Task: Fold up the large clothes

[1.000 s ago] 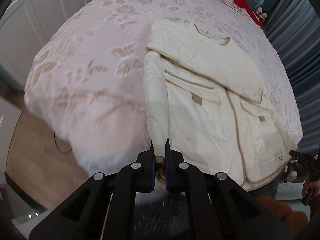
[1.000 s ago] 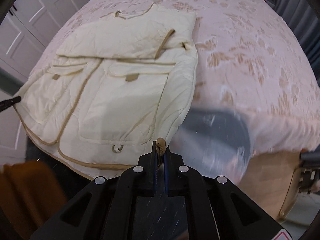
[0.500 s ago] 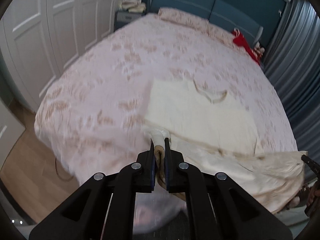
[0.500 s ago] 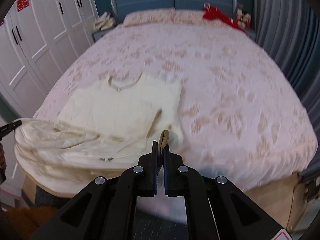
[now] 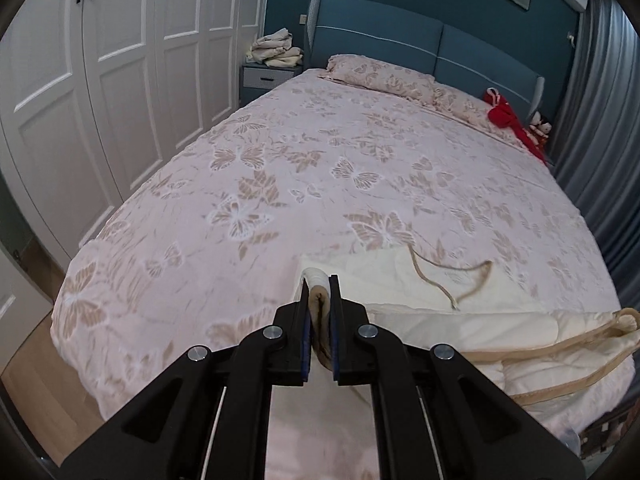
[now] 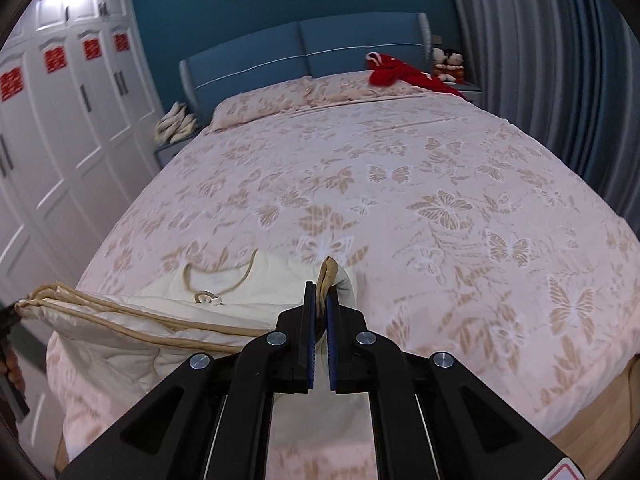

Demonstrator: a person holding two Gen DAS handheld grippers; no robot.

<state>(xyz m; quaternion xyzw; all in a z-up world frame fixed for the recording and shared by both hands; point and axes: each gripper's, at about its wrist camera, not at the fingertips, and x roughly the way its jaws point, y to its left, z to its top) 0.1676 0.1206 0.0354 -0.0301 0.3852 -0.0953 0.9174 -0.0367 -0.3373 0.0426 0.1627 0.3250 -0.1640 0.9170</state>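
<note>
— Jacket [image 5: 472, 320] now doubled over: hem lifted off the foot of the bed [image 5: 320, 168] and carried up toward the collar, whereas a second ago lay flat with pockets showing.

— Grip?

— Left hand-held gripper [image 5: 319, 280] clamped nearly shut on one tan-trimmed hem corner; right hand-held gripper [image 6: 318, 286] likewise pinched on the other corner.

— Meaning for the fold?

— Probably mid bottom-to-top fold; hem not yet laid down, corners held above the cream body near the neckline.

— Surroundings?

— Pink butterfly bedspread, blue headboard [image 5: 400, 40], white wardrobe [image 5: 120, 60] on one side, grey curtain [image 6: 560, 60] on the other, red garment [image 6: 400, 72] by the pillows.
</note>
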